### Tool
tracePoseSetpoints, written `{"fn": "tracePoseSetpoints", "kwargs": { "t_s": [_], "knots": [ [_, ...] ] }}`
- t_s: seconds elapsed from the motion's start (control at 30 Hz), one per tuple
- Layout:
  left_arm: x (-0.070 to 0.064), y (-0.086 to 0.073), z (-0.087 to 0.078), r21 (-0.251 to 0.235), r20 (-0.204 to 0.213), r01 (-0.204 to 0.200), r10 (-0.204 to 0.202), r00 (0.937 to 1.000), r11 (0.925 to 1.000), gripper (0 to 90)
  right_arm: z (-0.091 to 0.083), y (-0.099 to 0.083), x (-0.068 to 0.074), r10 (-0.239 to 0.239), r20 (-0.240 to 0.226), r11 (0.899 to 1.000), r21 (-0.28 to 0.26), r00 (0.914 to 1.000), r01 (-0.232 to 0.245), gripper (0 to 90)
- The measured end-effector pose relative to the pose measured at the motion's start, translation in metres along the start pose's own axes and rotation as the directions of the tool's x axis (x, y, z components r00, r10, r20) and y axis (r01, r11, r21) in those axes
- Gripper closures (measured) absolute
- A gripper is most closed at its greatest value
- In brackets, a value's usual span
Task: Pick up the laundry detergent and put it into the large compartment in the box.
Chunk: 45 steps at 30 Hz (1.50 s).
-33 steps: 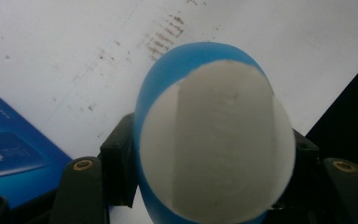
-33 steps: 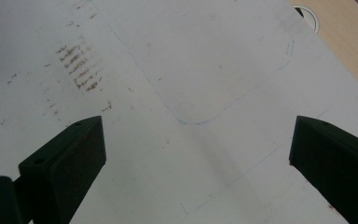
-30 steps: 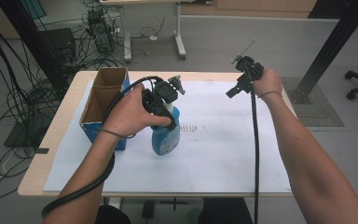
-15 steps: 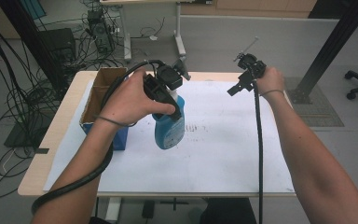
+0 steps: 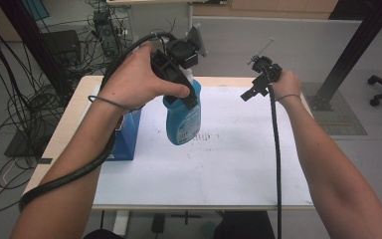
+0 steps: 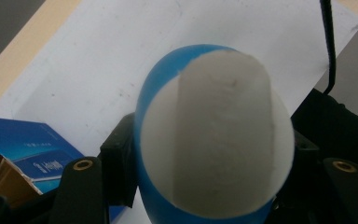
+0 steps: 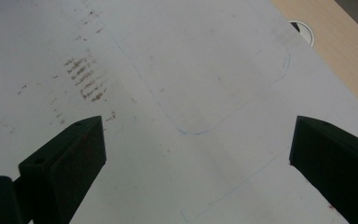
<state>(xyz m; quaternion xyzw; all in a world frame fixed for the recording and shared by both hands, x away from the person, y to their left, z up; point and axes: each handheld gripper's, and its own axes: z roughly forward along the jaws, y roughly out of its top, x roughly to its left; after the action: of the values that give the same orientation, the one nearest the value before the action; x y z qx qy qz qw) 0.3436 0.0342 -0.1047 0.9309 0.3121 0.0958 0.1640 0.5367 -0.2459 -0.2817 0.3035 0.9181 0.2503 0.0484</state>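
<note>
Up off the table goes the bottle [image 5: 182, 115] since half a second ago; back then it hung low over the sheet, and now we see it higher and nearer the back edge. It is blue with a pale label, and it hangs in the air over the white sheet [image 5: 229, 159], touching nothing below.

From the left gripper view we look down on the bottle's [image 6: 214, 135] white top. It is so close that it is blurry, and we cannot make out its neck or its spray head. From above, the hand and the gripper hide the top of the bottle.

Our left gripper [image 5: 179, 74] is clamped on the bottle near its top. Its black jaws press on both sides. In the left gripper view the jaws are cut off at the bottom edge, so we see just their upper parts.

Our right gripper [image 5: 259, 82] is held up in the air over the far right of the sheet, well apart from the bottle. Its jaws are wide apart with nothing between them. In the right gripper view both jaws are cut off at the edges, and between them lies the sheet [image 7: 191, 93] with small brown marks [image 7: 85, 77] and a thin blue line.

A blue box [image 5: 127, 139] sits on the table [image 5: 69, 134] at the left. Our left arm covers most of it, so we cannot see inside it from above. A corner of the box [image 6: 32, 149] also shows beside the left jaw.
</note>
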Motion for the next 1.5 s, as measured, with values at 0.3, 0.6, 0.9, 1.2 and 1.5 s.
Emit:
{"fn": "tracePoseSetpoints", "kwargs": {
  "t_s": [0.3, 0.6, 0.9, 1.2, 1.5],
  "knots": [
    [0.003, 0.015, -0.032, -0.024, -0.006, 0.005, -0.006, 1.0, 0.9997, 37.7, -0.001, -0.002, -0.003, 0.007, 0.007, 1.0, 0.003, 0.9999, -0.007, 3.4],
    [0.011, 0.023, -0.047, -0.027, -0.04, 0.038, -0.039, 0.9984, 0.9989, 37.7, -0.003, -0.002, -0.002, 0.008, 0.01, 1.0, 0.002, 0.9999, -0.008, 3.5],
    [0.035, 0.015, -0.051, -0.044, -0.059, 0.143, -0.146, 0.9876, 0.9887, 37.7, -0.005, -0.003, -0.001, 0.004, 0.01, 1.0, -0.004, 0.9999, -0.004, 3.5],
    [0.07, 0.0, -0.048, -0.031, -0.114, 0.266, -0.268, 0.9565, 0.9633, 37.7, -0.005, -0.001, 0.001, 0.0, 0.009, 1.0, -0.011, 1.0, 0.0, 3.5],
    [0.106, -0.018, -0.052, -0.036, -0.149, 0.393, -0.394, 0.9071, 0.9189, 37.7, -0.005, -0.001, 0.0, 0.001, 0.014, 1.0, -0.009, 0.9999, -0.001, 3.5]
  ]
}}
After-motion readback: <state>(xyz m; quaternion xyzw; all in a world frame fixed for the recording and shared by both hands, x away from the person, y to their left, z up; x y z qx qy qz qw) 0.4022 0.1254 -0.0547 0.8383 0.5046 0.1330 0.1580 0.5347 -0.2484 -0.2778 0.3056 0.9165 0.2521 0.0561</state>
